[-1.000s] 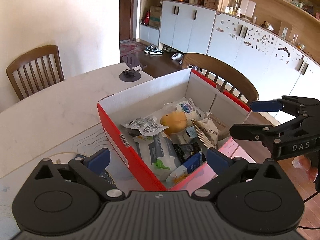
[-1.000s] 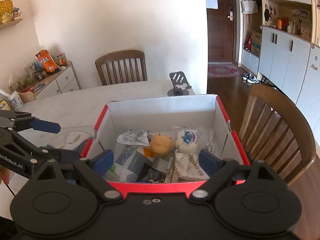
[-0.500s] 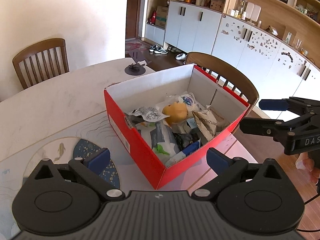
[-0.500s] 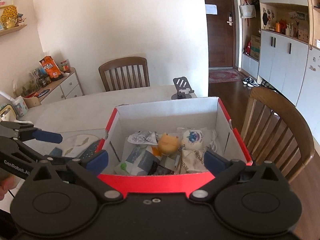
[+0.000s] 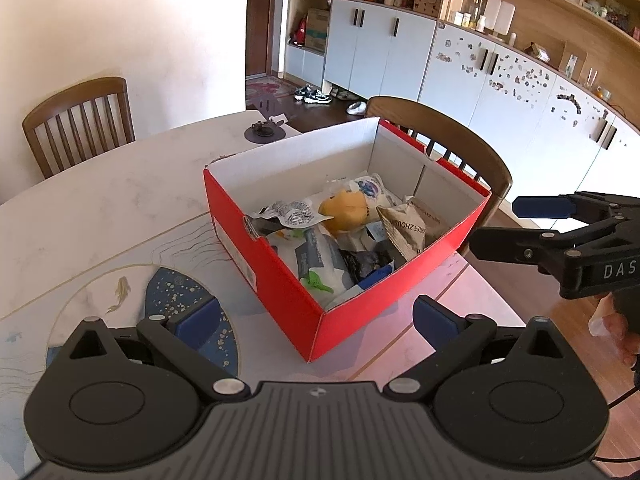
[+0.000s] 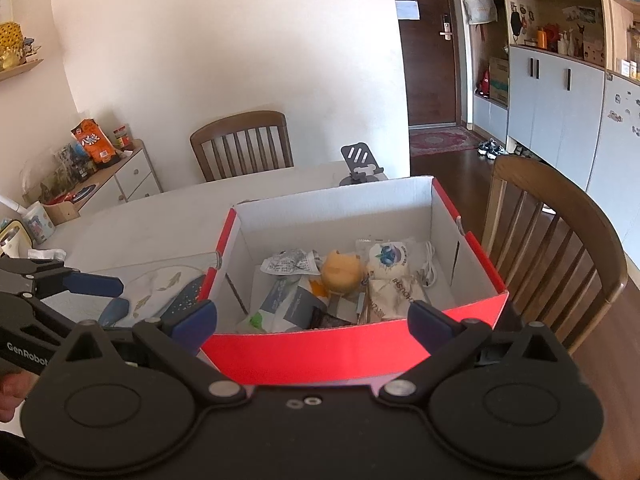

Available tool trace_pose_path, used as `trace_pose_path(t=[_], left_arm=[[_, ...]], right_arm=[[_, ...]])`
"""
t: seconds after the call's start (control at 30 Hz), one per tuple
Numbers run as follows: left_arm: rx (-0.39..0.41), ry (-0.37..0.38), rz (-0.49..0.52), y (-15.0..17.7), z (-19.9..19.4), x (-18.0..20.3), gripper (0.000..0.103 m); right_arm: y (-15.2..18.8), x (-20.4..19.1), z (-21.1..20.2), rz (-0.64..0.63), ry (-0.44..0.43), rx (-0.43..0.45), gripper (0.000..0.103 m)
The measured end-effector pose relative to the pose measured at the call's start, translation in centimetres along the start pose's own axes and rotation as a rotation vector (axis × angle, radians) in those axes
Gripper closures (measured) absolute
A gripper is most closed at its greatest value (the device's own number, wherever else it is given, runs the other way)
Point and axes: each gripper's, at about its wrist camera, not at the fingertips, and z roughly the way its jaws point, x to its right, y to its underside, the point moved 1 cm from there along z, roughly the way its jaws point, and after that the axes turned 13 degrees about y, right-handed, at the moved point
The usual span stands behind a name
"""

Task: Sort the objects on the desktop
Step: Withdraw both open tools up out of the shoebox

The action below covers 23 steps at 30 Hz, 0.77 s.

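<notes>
A red cardboard box (image 5: 276,264) with white inner walls stands on the table; it also shows in the right wrist view (image 6: 320,354). Inside lie several objects: a yellow plush toy (image 5: 348,210), snack packets (image 5: 408,228), a white round packet (image 6: 390,258) and a white cable (image 6: 430,268). My left gripper (image 5: 316,320) is open and empty, held back from the box's near corner. My right gripper (image 6: 312,316) is open and empty, held back from the box's red front wall; it also shows at the right in the left wrist view (image 5: 504,224).
A phone stand (image 6: 360,162) sits at the table's far edge. A dark blue oval mat (image 5: 188,308) lies left of the box. Wooden chairs (image 6: 556,248) stand right of the box and at the far side (image 5: 80,120). A side cabinet (image 6: 120,176) holds snacks.
Both grippers have drawn back and up from the box, which now looks smaller and farther. Both stay open and empty.
</notes>
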Motion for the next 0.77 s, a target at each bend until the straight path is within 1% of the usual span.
trace_pose_path(t=[0.37, 0.77], left_arm=[[0.003, 0.034, 0.016, 0.7, -0.8, -0.2, 0.0], [-0.001, 0.063, 0.028, 1.3, -2.2, -1.4, 0.0]], right_arm=[[0.6, -0.9, -0.6, 0.021, -0.001, -0.008, 0.001], [0.7, -2.6, -1.0, 0.029, 0.026, -0.014, 0.001]])
